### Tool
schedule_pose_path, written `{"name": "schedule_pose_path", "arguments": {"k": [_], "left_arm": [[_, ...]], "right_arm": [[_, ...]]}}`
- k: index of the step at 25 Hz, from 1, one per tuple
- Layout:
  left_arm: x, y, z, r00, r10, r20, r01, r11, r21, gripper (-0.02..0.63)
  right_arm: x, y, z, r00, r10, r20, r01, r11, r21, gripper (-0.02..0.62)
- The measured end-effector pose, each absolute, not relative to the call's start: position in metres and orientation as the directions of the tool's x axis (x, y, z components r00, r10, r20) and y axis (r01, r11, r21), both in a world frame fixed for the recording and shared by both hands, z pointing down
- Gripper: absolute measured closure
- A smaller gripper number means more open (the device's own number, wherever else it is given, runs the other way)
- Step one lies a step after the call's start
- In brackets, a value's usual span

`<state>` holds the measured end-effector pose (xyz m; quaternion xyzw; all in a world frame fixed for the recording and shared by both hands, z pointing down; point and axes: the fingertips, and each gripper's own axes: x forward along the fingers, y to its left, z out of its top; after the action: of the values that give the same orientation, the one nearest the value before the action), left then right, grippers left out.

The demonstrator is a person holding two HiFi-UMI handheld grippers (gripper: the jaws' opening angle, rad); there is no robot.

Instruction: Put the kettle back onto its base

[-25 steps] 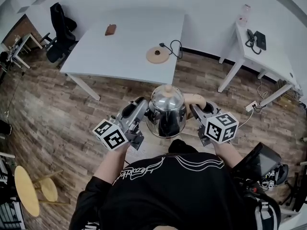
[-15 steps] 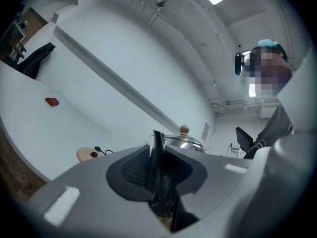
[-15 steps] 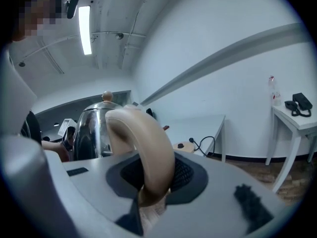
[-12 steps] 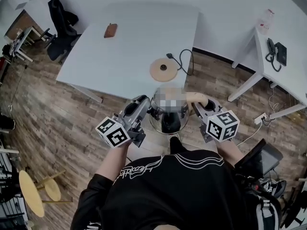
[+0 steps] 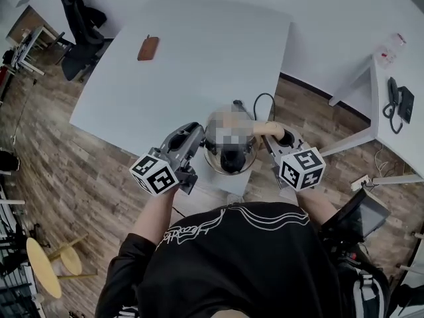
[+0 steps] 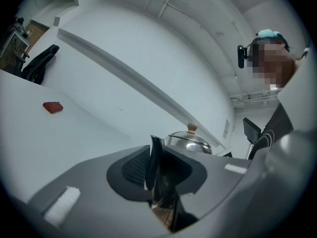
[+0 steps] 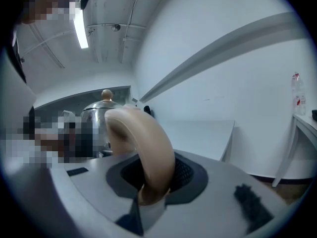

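Observation:
The steel kettle (image 5: 228,159) hangs between both grippers over the near edge of the white table (image 5: 199,58). Its round wooden base is hidden beneath it; only the black cord (image 5: 258,105) shows behind. My right gripper (image 5: 270,138) is shut on the beige handle (image 7: 148,148), which arches up from between its pads. My left gripper (image 5: 202,138) is closing, its pads pinching the thin dark spout (image 6: 157,167) on the kettle's other side. The domed lid (image 6: 190,142) with its wooden knob rises just beyond the left jaws. The kettle body (image 7: 96,118) also shows left of the handle.
A small brown object (image 5: 148,48) lies far back on the table. A black office chair (image 5: 79,25) stands at the table's far left. A second desk (image 5: 397,121) with a phone and a bottle (image 5: 396,42) is at the right. A wooden stool (image 5: 40,267) stands at lower left.
Both grippers have carried the kettle forward to the table. The wooden base, in plain sight ahead of the kettle before, is now covered by it.

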<state>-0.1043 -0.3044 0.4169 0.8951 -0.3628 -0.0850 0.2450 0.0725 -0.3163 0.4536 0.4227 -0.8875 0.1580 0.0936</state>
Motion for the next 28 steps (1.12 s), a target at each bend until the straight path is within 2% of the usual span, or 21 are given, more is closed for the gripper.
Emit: {"name": "schedule_pose_path", "arguments": {"k": [7, 17, 22, 28], "left_arm": [[-0.109, -0.329, 0.438, 0.702, -0.709, 0.069, -0.647, -0.593, 0.480, 0.557], [-0.123, -0.368, 0.466, 0.682, -0.705, 0.195, -0.716, -0.589, 0.375, 0.560], [-0.118, -0.379, 0.476, 0.693, -0.681, 0.237, -0.716, -0.611, 0.337, 0.561], [-0.115, -0.385, 0.481, 0.709, -0.655, 0.262, -0.700, -0.609, 0.373, 0.561]], "right_arm": [[0.065, -0.345, 0.470, -0.637, -0.717, 0.282, -0.765, 0.634, -0.116, 0.508], [0.048, -0.384, 0.495, -0.561, -0.751, 0.349, -0.795, 0.606, 0.027, 0.508], [0.052, -0.391, 0.506, -0.509, -0.771, 0.383, -0.821, 0.569, 0.052, 0.508], [0.055, -0.393, 0.512, -0.484, -0.775, 0.406, -0.840, 0.541, 0.033, 0.508]]}}
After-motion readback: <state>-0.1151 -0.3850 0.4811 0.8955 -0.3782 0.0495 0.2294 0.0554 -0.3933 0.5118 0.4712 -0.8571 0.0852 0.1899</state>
